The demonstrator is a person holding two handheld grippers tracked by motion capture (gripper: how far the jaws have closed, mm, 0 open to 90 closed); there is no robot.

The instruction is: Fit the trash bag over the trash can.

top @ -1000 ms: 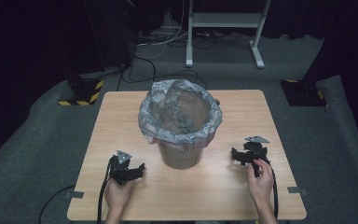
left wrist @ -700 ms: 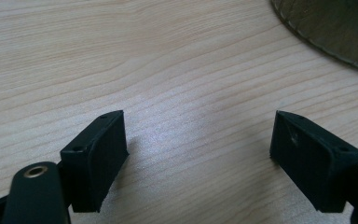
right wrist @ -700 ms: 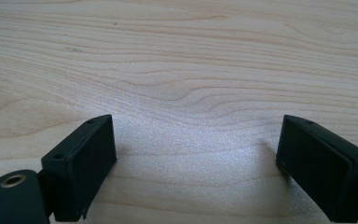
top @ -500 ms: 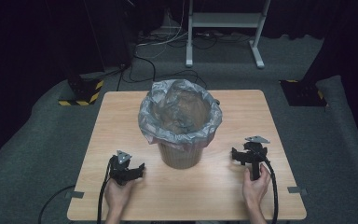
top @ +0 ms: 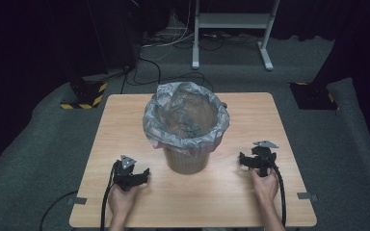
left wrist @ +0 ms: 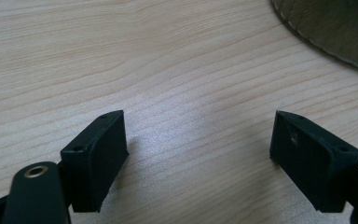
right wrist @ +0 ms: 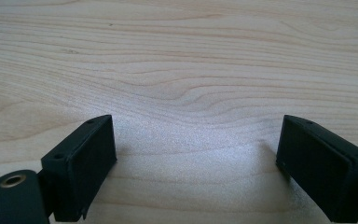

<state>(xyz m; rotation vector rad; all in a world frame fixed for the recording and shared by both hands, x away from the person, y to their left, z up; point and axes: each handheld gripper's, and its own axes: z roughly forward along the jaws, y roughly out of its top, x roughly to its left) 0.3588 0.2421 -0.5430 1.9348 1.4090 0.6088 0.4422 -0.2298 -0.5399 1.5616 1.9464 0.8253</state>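
A brown bin (top: 187,161) lined with a crinkled grey plastic bag (top: 185,119) stands in the middle of the wooden table (top: 250,202). My left gripper (top: 133,174) rests on the table to the front left of the bin, held by a hand. In the left gripper view it (left wrist: 199,149) is open over bare wood, with the bin's base (left wrist: 335,28) at the top right. My right gripper (top: 255,160) sits to the front right of the bin. In the right gripper view its jaws (right wrist: 196,161) stand wide apart over bare wood, holding nothing.
Cables trail from both grippers off the table's near edge. On the grey floor behind the table are a white stand (top: 231,21), loose cables (top: 173,77), a yellow-and-black striped block (top: 84,94) at the left and a dark block (top: 313,94) at the right.
The right hand has shifted slightly toward the near edge with its gripper almost in place. The left gripper and the bin have not moved.
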